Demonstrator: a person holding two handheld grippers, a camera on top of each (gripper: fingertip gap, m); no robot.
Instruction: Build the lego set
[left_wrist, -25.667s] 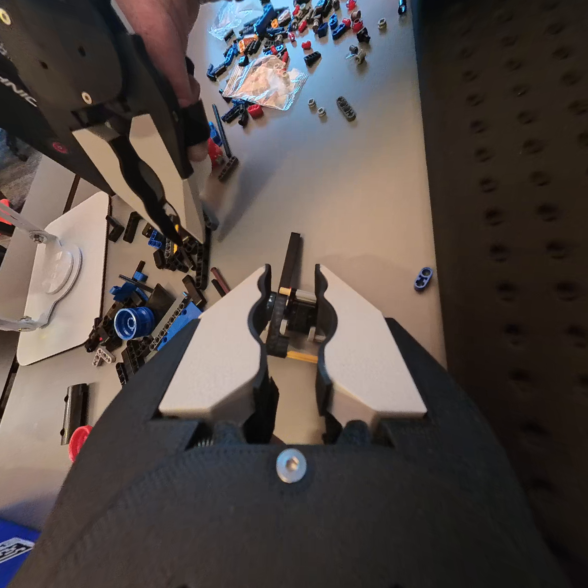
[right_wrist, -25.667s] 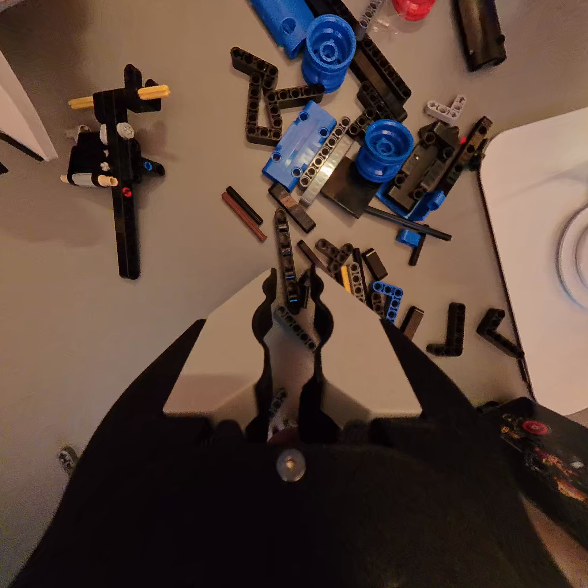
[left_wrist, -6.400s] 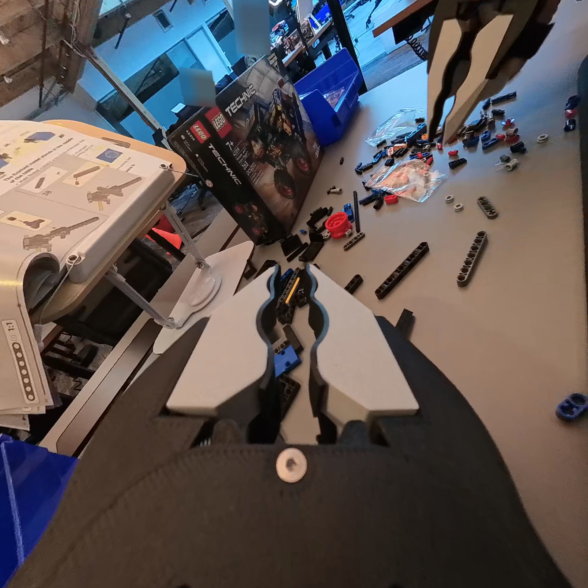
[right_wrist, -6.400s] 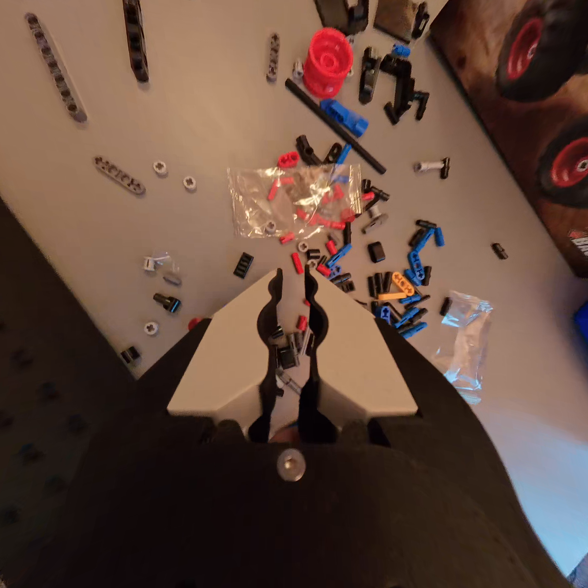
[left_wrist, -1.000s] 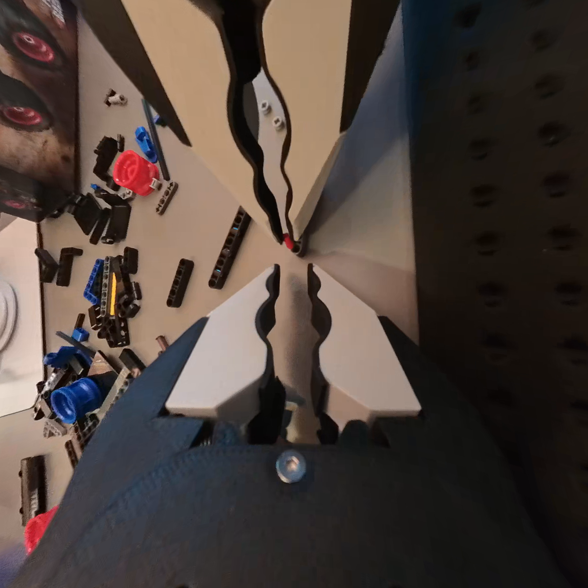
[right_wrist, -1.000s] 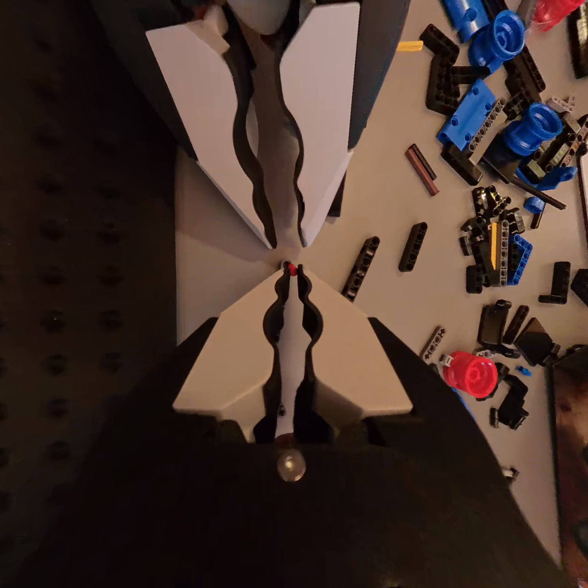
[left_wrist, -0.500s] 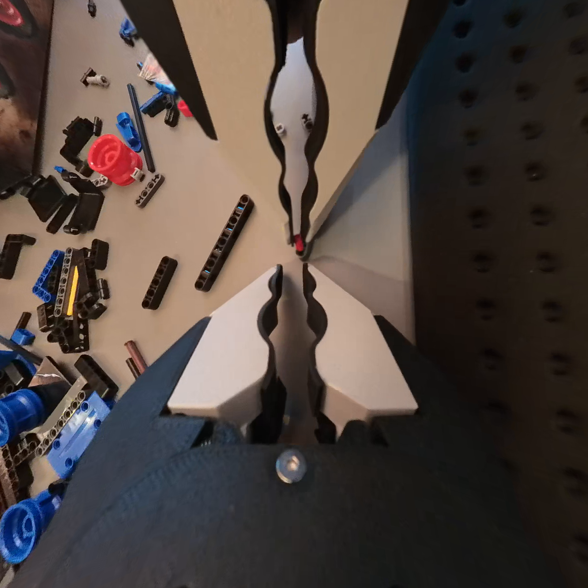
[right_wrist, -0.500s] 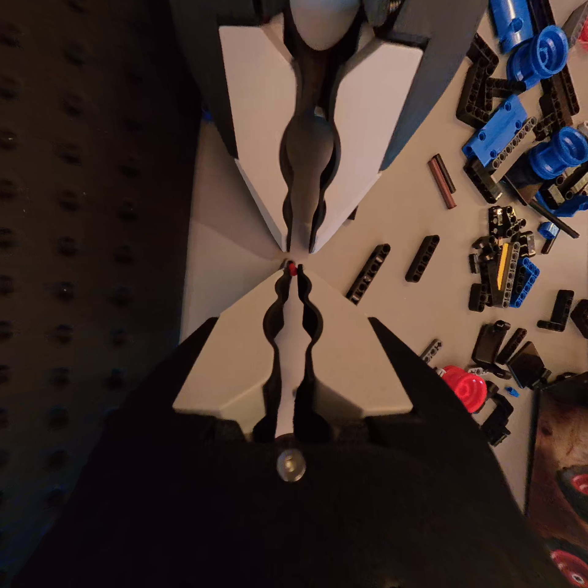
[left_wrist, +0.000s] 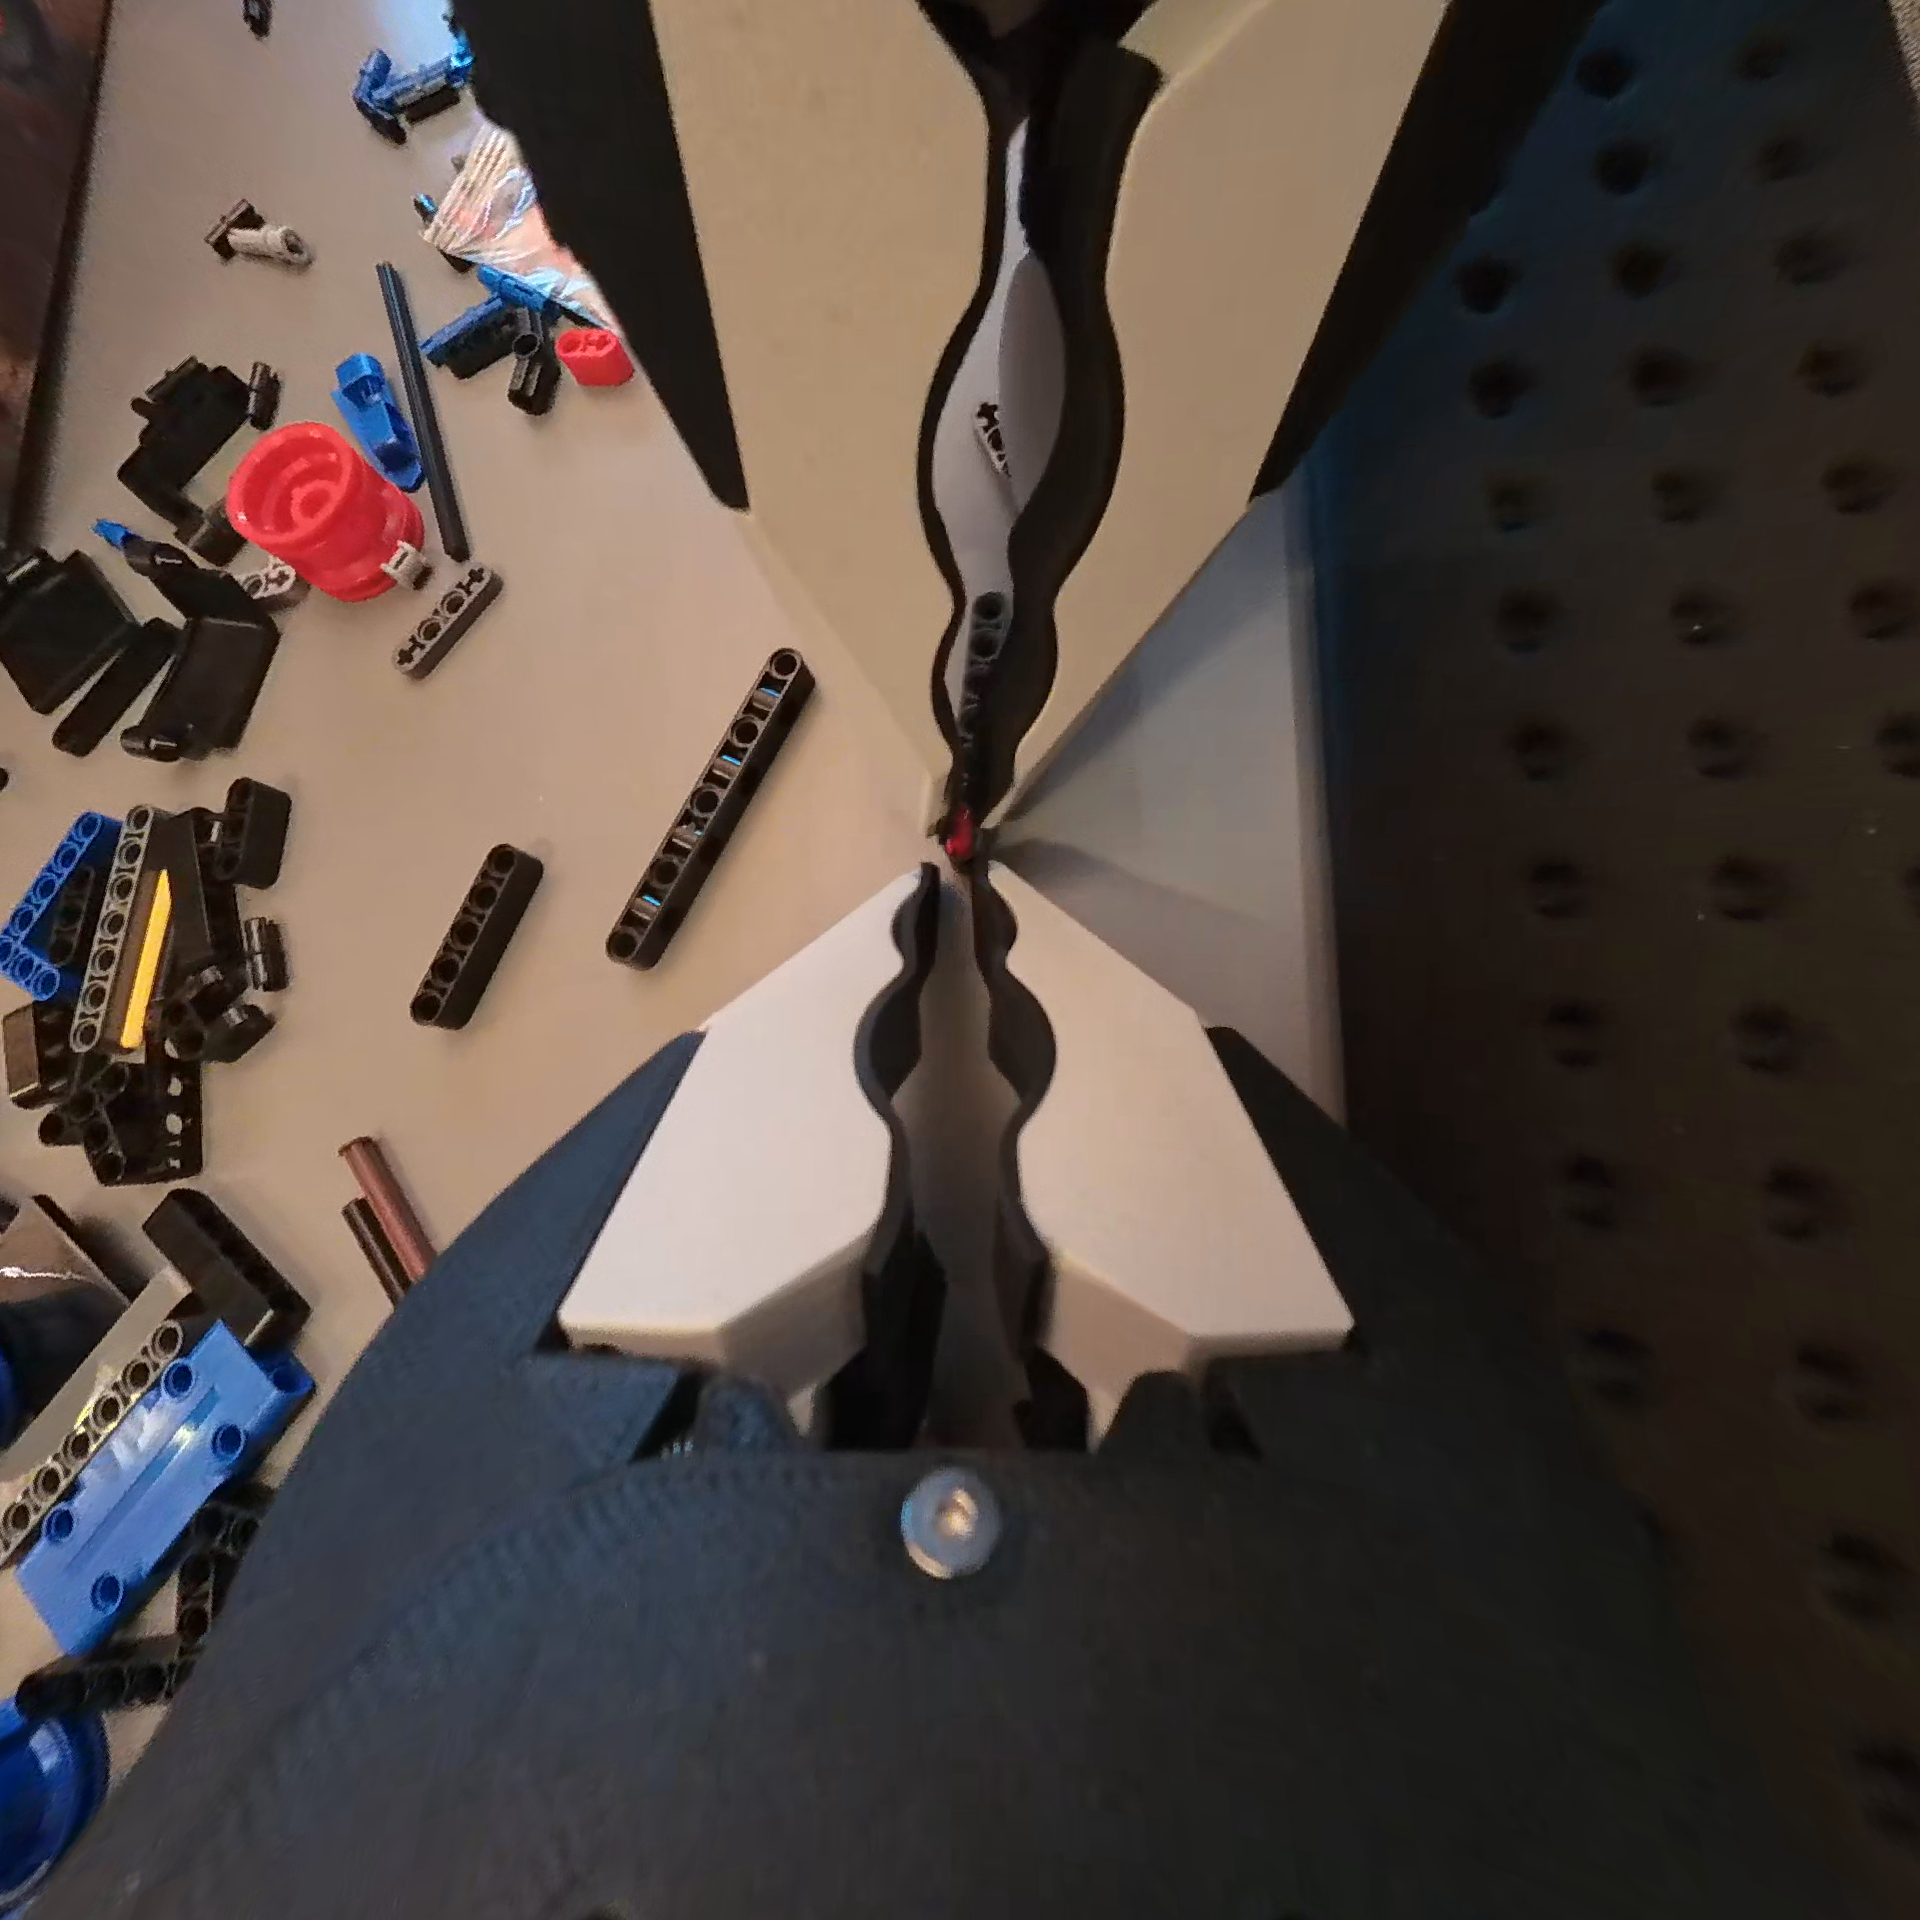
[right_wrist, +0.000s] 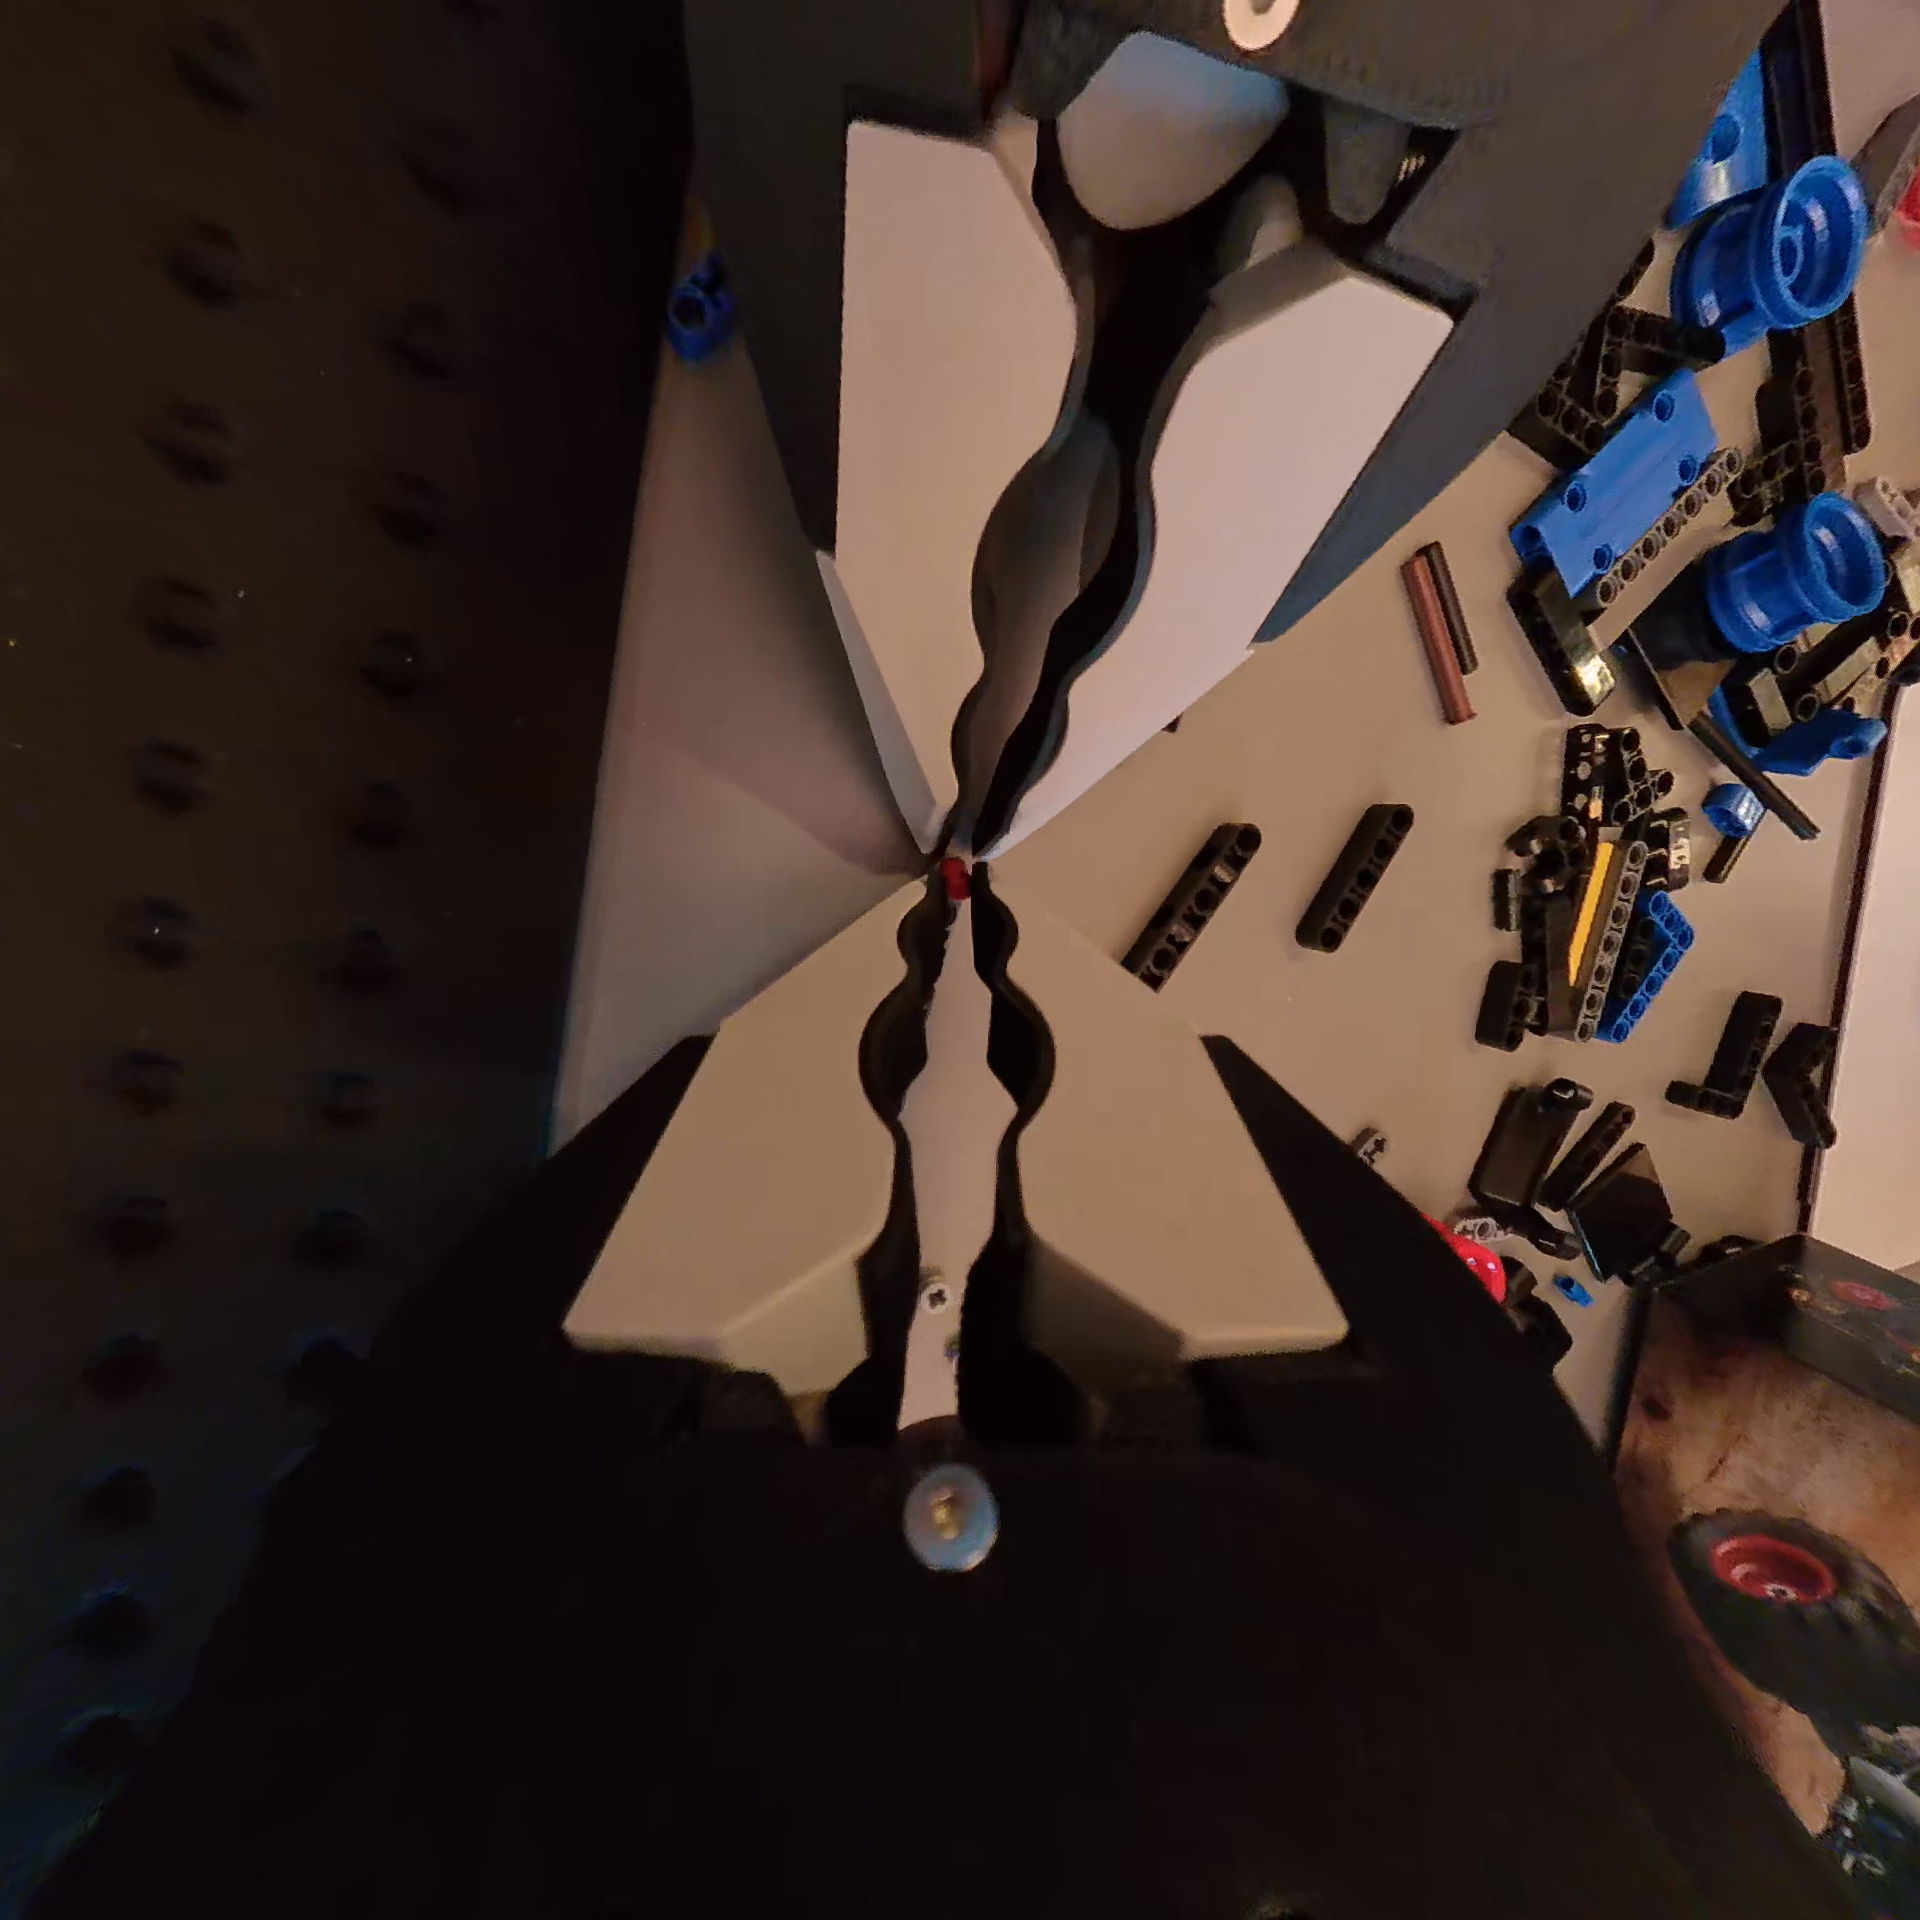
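Pinching a small red pin (right_wrist: 956, 878) at their very tips, the right gripper (right_wrist: 954, 883) fingers are nearly closed, at frame centre of the right wrist view. Tip to tip with it, the left gripper (left_wrist: 951, 883) has its fingers a narrow gap apart, nothing visibly between them. Only the left wrist view shows a red wheel hub (left_wrist: 322, 511) at upper left and a long black beam (left_wrist: 712, 808) on the table (left_wrist: 582, 1039). Only the right wrist view shows blue wheel hubs (right_wrist: 1782, 244) at upper right and the set's box (right_wrist: 1787, 1455) at lower right. A dark perforated mat (left_wrist: 1662, 727) borders the table.
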